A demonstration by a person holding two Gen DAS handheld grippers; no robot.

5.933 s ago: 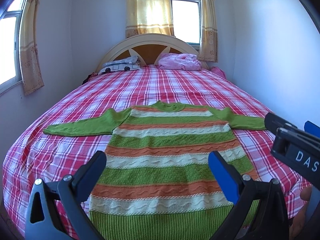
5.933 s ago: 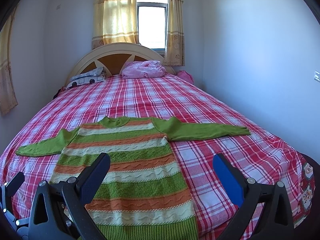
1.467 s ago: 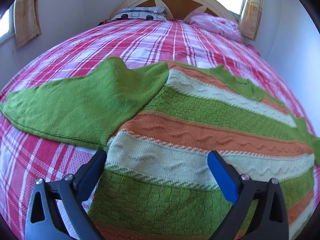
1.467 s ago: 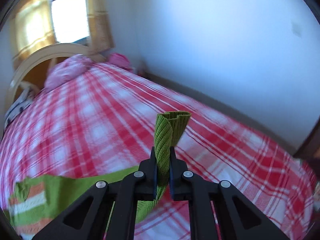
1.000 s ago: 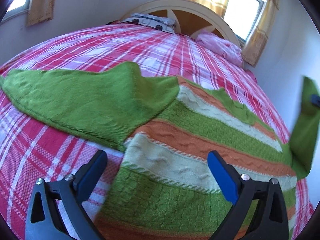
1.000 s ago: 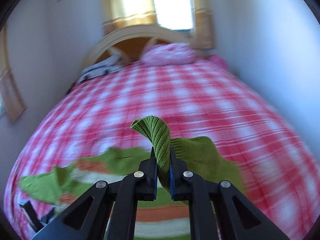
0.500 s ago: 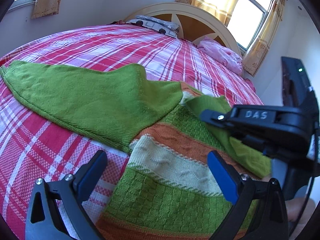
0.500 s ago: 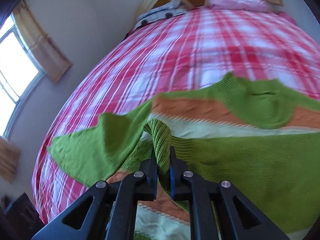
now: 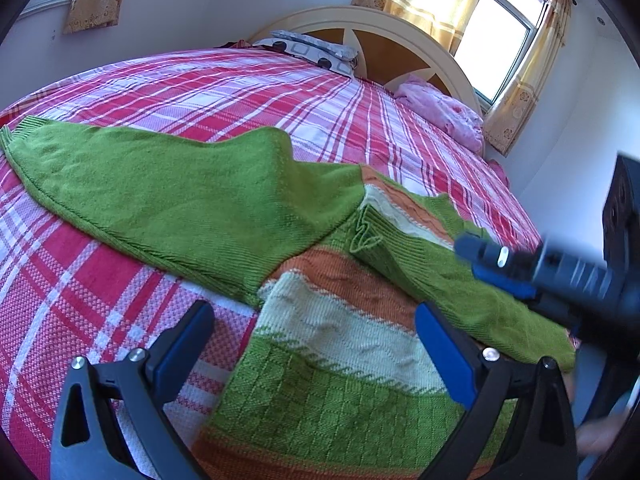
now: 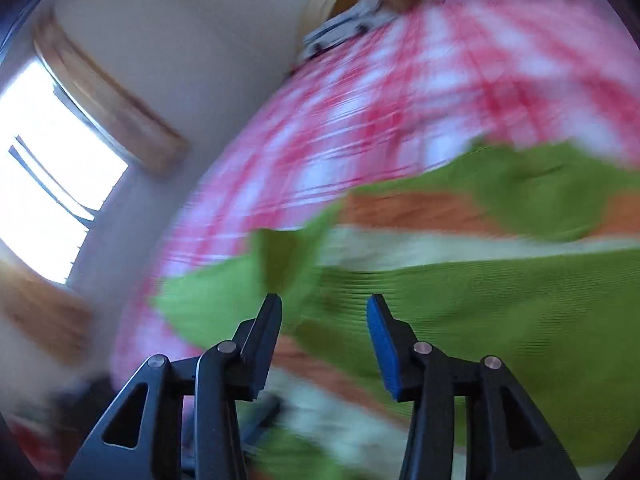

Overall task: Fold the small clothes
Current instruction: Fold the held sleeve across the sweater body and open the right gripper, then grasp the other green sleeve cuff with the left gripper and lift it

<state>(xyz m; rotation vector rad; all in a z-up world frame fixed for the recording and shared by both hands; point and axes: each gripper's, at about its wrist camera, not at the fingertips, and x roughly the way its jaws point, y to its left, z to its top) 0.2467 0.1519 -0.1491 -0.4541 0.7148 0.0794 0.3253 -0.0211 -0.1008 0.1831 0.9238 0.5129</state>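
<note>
No writing legible. Right hand-held gripper [image 10: 324,316] opening, empty, above sweater [image 9: 340,392]; left hand-held gripper [image 9: 312,340] wide apart, empty; plaid bed [image 9: 240,92] beyond.

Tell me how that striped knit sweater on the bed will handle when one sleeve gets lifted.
The sweater probably hangs floppy: its folded sleeve lies slumped over the body. The chunky knit suggests some weight and drag on the plaid bedspread. Its textured surface looks unlikely to slip.

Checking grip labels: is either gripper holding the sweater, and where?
Neither. The right gripper is opening, its jaws clear of the sleeve cuff; the left gripper stands open over the sweater.
</note>
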